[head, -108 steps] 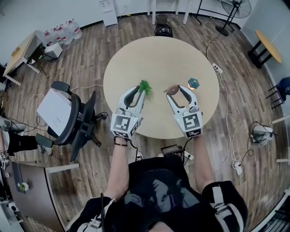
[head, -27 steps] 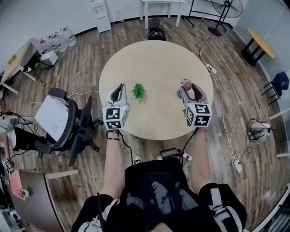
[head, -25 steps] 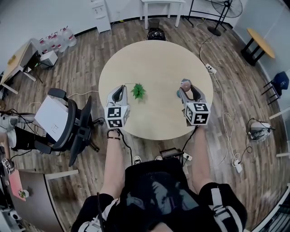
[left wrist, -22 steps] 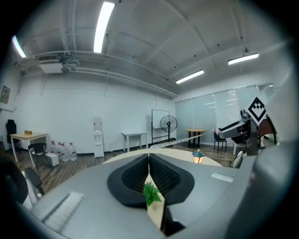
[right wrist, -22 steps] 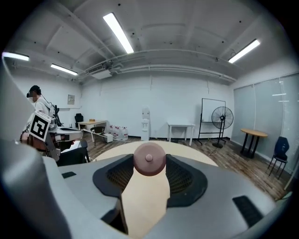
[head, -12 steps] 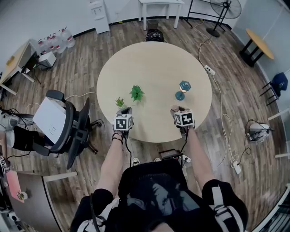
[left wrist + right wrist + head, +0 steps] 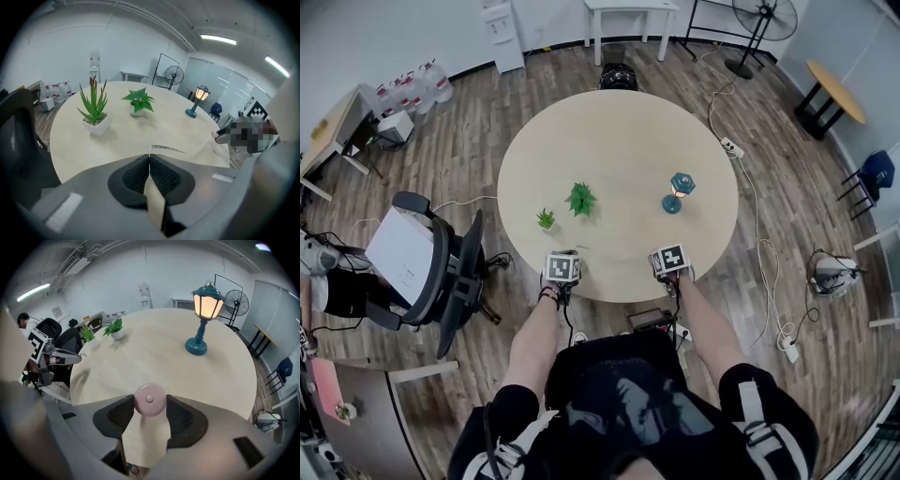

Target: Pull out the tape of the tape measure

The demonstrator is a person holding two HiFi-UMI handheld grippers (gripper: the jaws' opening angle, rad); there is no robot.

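Pink round tape measure (image 7: 150, 400) gripped between the right claw's (image 7: 149, 408) spread jaws, at the near edge of the round beige tabletop (image 7: 619, 131). Left claw (image 7: 149, 163) clenched on the pale tape (image 7: 165, 148). Both claws are nearer the person than a second ago.

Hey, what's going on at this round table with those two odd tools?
A person at the near edge of a round table holds a tool in each hand. The right tool is clamped on a small pink tape measure, and the left tool is pinched shut on the end of its tape. The tape runs out as a thin strip between the two tools. Two potted plants and a teal lamp stand further back, untouched.
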